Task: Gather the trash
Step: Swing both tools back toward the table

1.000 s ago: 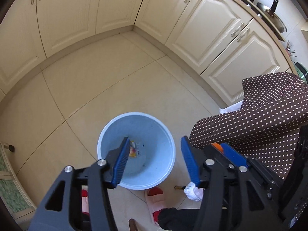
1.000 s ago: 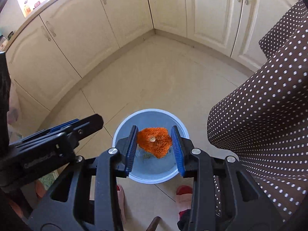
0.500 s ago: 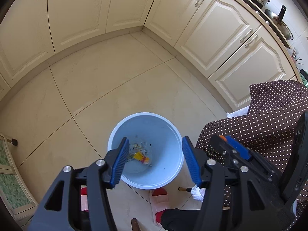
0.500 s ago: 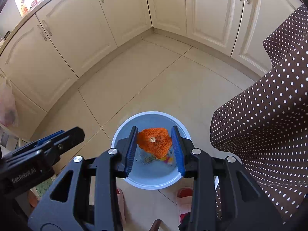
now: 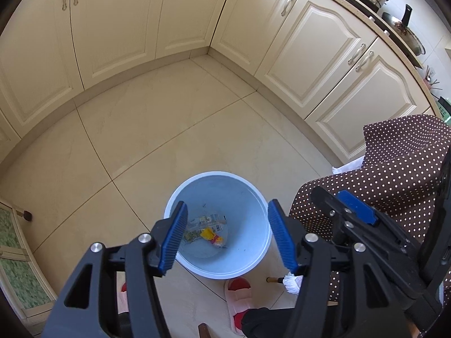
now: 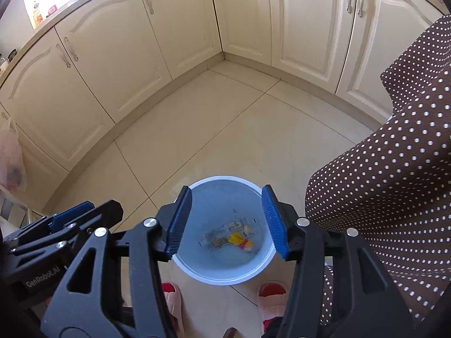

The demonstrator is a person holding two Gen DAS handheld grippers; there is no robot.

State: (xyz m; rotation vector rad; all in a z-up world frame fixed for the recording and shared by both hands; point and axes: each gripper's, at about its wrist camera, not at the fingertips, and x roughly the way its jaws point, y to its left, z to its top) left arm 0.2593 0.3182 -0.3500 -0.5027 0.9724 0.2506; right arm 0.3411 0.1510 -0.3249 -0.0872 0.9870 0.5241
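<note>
A round light-blue bin (image 5: 242, 197) (image 6: 225, 202) stands on the tiled floor right below both grippers. On its bottom lie a clear wrapper (image 5: 203, 221) (image 6: 225, 231) and a yellow and red wrapper (image 5: 208, 233) (image 6: 236, 238). My right gripper (image 6: 227, 190) hangs over the bin, its jaws opening with nothing between the blue pads. The orange piece it held is out of sight. My left gripper (image 5: 227, 205) also hangs over the bin, its jaws opening slightly and empty. Each gripper shows at the edge of the other's view (image 5: 355, 211) (image 6: 70, 219).
A brown cloth with white dots (image 5: 394, 169) (image 6: 380, 183) hangs close on the right of the bin. Pink and red slippers (image 5: 239, 290) (image 6: 272, 290) stand just below it. Cream cabinets (image 5: 310, 56) line the far walls, and a plastic bag (image 6: 10, 163) hangs at left.
The right gripper's jaws have parted and the orange piece between them is gone. Both views have shifted a little, with the bin lower in frame. The left gripper stays empty.
</note>
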